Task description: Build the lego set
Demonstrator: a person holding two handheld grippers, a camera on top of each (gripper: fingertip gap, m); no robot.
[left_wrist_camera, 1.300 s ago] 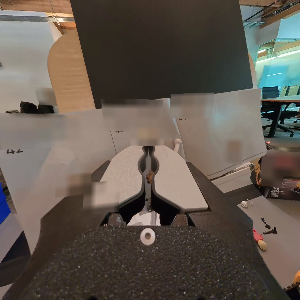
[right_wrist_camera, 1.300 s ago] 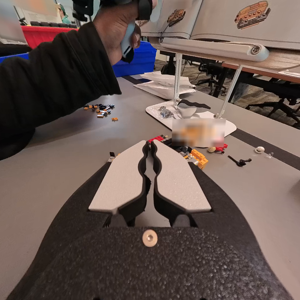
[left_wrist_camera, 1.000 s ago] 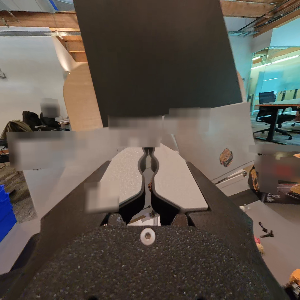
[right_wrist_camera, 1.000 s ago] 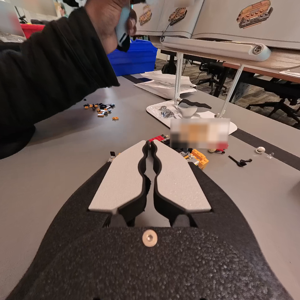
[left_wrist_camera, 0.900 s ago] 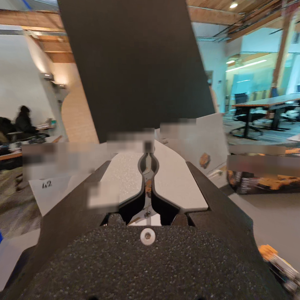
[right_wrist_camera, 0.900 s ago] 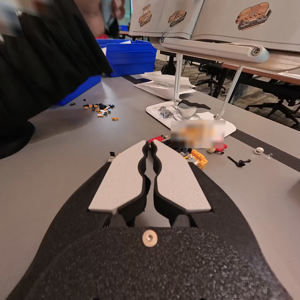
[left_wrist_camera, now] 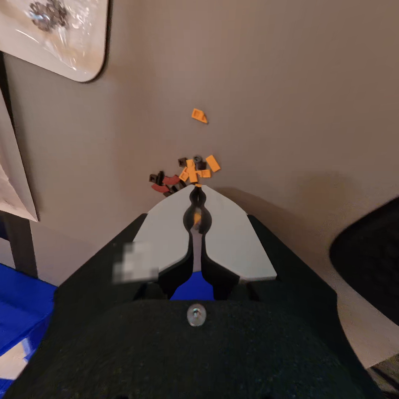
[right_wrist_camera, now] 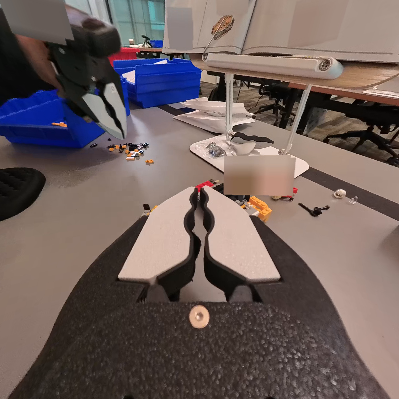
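The right claw (right_wrist_camera: 198,190) lay low over the grey surface (right_wrist_camera: 86,216), its jaws nearly closed with only a thin gap and nothing between them. Just past its tips sat the part-built model (right_wrist_camera: 258,207), a cluster of orange, red and dark bricks, partly hidden behind the fingers. To its right, toward the dark strip on the surface, lay a small black part (right_wrist_camera: 314,209) and a white round piece (right_wrist_camera: 340,193).

Farther off, the left claw (left_wrist_camera: 197,189) hung tip-down over the loose pile of small pieces (left_wrist_camera: 190,172). Its jaws were clenched, and a small orange piece (left_wrist_camera: 197,218) showed in the round hollow between the fingers; whether it was truly gripped or merely seen through the gap was hard to tell. One orange wedge (left_wrist_camera: 199,116) lay apart beyond the pile.

Beyond that stood the white base of the booklet stand (right_wrist_camera: 302,166) with a clear bag of parts (left_wrist_camera: 47,19) on it, and blue bins (right_wrist_camera: 159,82) near the far edge.

The step looked like picking the next piece. It would go best by opening the left claw just wide enough, lowering it over a single piece at the pile's rim, and closing squarely so neighbours were not dragged along.
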